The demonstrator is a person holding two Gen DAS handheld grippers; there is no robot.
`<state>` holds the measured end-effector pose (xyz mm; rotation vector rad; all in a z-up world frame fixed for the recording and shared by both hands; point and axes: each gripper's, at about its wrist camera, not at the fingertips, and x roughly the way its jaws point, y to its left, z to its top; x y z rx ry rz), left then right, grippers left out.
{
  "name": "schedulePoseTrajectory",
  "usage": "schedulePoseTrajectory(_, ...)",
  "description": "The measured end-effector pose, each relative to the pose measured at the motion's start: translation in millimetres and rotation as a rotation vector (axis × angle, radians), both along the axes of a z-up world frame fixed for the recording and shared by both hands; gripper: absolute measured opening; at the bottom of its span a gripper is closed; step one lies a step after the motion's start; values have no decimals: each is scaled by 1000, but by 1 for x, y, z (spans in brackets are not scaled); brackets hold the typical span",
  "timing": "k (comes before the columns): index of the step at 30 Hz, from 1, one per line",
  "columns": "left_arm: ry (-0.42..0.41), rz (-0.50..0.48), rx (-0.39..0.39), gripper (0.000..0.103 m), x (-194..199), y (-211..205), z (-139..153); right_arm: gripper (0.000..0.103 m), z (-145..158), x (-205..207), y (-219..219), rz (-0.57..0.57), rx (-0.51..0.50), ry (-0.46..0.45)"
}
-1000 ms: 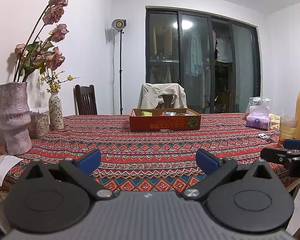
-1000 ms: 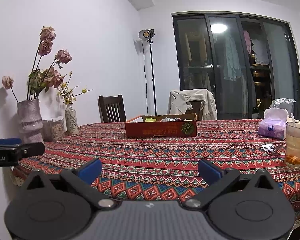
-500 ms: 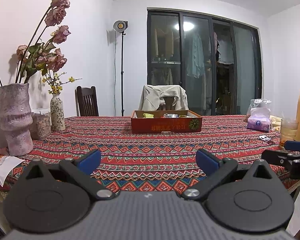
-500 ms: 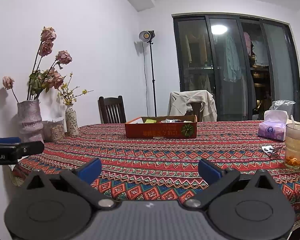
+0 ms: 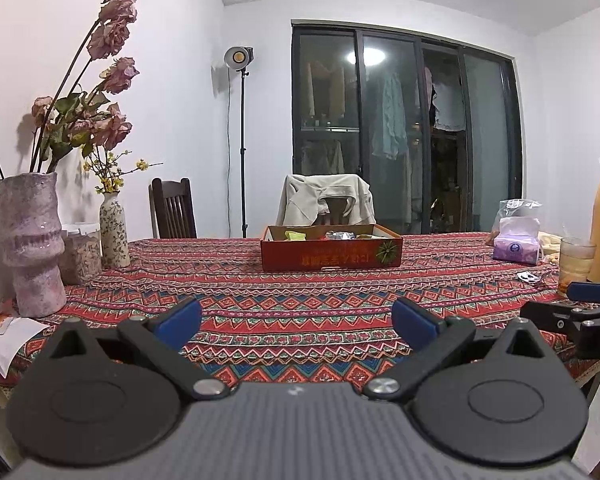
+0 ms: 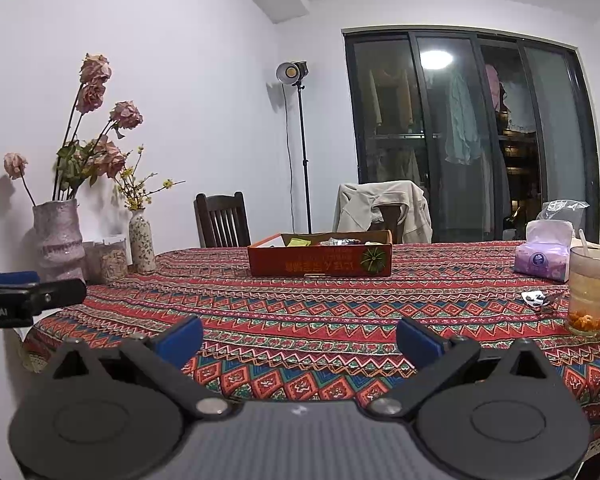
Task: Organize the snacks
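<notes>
Both grippers, left [image 5: 296,320] & right [image 6: 300,332], jaws spread, empty; approach the red snack box [image 5: 331,255] level, it's well ahead mid-table

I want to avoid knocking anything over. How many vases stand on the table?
2. The large pink vase stands at the table's left edge; the small patterned vase stands behind it, nearer the wall. Others may be out of view.

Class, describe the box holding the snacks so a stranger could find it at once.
Start at the table under the red patterned cloth. Near its far middle, before the chair draped with a pale jacket, sits a shallow red cardboard box. Unlike the vases, tissues and glass nearby, it is open-topped, with snack wrappers inside.
</notes>
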<state>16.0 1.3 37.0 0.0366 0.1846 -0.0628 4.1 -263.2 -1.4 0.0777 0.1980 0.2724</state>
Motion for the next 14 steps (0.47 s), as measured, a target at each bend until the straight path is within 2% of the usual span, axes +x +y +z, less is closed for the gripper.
schedulePoseTrajectory(14, 17, -6, -21, 103, 2, 1, -2, 103, 5, -2, -5, -14, -2, -24)
